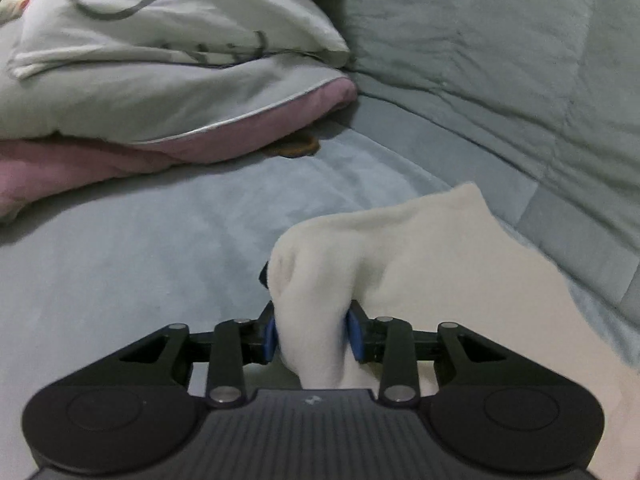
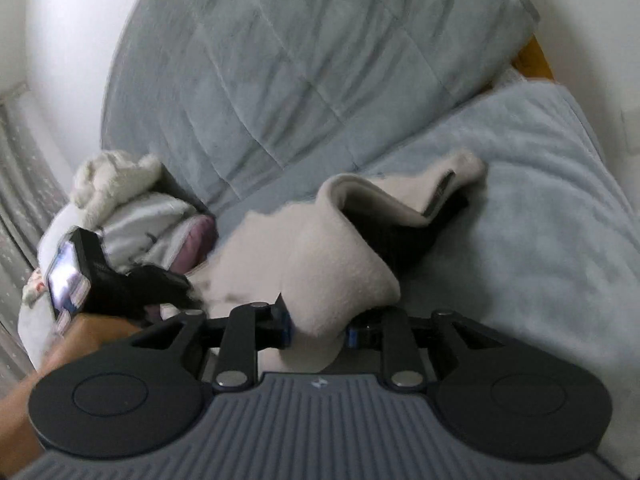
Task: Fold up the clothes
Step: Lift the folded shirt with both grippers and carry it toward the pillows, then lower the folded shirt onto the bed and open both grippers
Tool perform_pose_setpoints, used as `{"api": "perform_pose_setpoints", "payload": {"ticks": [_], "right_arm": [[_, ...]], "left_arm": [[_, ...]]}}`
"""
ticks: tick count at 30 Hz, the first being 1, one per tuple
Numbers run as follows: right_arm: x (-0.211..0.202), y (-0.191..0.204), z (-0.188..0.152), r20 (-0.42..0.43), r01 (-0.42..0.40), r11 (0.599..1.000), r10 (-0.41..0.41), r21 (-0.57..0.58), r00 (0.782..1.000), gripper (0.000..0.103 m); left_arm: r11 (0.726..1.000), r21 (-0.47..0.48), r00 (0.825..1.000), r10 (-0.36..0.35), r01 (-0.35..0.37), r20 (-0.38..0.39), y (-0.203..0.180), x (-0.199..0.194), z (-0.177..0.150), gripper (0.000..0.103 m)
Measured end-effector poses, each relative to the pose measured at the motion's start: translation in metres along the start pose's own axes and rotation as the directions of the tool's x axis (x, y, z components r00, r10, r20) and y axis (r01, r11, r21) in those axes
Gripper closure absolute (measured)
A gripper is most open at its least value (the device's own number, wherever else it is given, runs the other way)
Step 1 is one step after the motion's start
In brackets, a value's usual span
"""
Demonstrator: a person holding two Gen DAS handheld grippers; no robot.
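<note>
A cream fleece garment (image 1: 420,248) lies bunched on the blue-grey bed sheet (image 1: 140,240). My left gripper (image 1: 312,320) is shut on one fold of it, and the fabric bulges up between the blue pads (image 1: 270,340) and hides the fingertips. In the right wrist view the same garment (image 2: 280,256) drapes over my right gripper (image 2: 319,330), which is shut on another fold. A dark piece (image 2: 404,240) shows under the raised cream edge. The left gripper (image 2: 188,294), held by a hand (image 2: 92,332), meets the garment from the left.
Stacked pillows (image 1: 160,60) with a pink cushion (image 1: 240,132) under them lie at the far left. A small brown item (image 1: 296,146) sits beside them. A grey quilted duvet (image 1: 480,40) is heaped along the back. A white plush toy (image 2: 112,176) tops the pillows.
</note>
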State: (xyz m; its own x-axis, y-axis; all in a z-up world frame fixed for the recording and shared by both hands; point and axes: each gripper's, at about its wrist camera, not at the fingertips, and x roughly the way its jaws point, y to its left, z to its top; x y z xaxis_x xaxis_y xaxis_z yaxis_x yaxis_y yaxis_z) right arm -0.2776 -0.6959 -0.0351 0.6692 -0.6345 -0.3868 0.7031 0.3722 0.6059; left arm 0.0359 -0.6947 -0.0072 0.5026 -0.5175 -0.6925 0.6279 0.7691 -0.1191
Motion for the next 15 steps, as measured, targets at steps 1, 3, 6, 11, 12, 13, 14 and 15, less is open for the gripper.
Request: {"api": "perform_pose_setpoints", "payload": {"ticks": [1,3,6,11,12,13,14,15], "right_arm": [[-0.002,-0.002,0.002,-0.006,-0.008,1.000,0.008,0.010,1.000,0.077],[-0.007,-0.005,0.005,-0.011,-0.029,0.999,0.029,0.034,1.000,0.077],[-0.030,-0.008,0.012,0.044,-0.076,0.991,0.072,0.110,0.996,0.077],[-0.038,-0.009,0.014,-0.005,-0.032,0.993,0.033,0.114,0.999,0.076],[-0.034,-0.010,0.012,-0.037,-0.006,0.994,0.010,0.110,0.999,0.076],[-0.031,-0.011,0.011,-0.067,0.017,0.994,-0.010,0.110,0.998,0.073],[-0.029,-0.012,0.011,-0.090,0.035,0.993,-0.025,0.113,0.996,0.066],[-0.027,-0.011,0.010,-0.121,0.052,0.993,-0.039,0.104,0.992,0.062]], "left_arm": [[1.000,0.003,1.000,0.001,-0.001,0.005,-0.001,-0.001,0.001,0.068],[1.000,-0.003,1.000,-0.003,0.004,0.018,0.000,-0.004,0.004,0.069],[0.999,-0.046,1.000,-0.007,0.007,-0.006,0.011,-0.016,0.011,0.070],[1.000,-0.003,1.000,-0.016,0.016,-0.025,0.022,-0.033,0.012,0.070],[1.000,0.009,0.999,-0.019,0.019,-0.036,0.022,-0.033,0.011,0.069],[1.000,0.016,0.999,-0.019,0.019,-0.042,0.022,-0.033,0.011,0.064],[0.999,0.030,0.999,-0.015,0.016,-0.050,0.023,-0.032,0.011,0.058],[0.999,0.043,0.998,-0.011,0.013,-0.058,0.023,-0.031,0.011,0.056]]}}
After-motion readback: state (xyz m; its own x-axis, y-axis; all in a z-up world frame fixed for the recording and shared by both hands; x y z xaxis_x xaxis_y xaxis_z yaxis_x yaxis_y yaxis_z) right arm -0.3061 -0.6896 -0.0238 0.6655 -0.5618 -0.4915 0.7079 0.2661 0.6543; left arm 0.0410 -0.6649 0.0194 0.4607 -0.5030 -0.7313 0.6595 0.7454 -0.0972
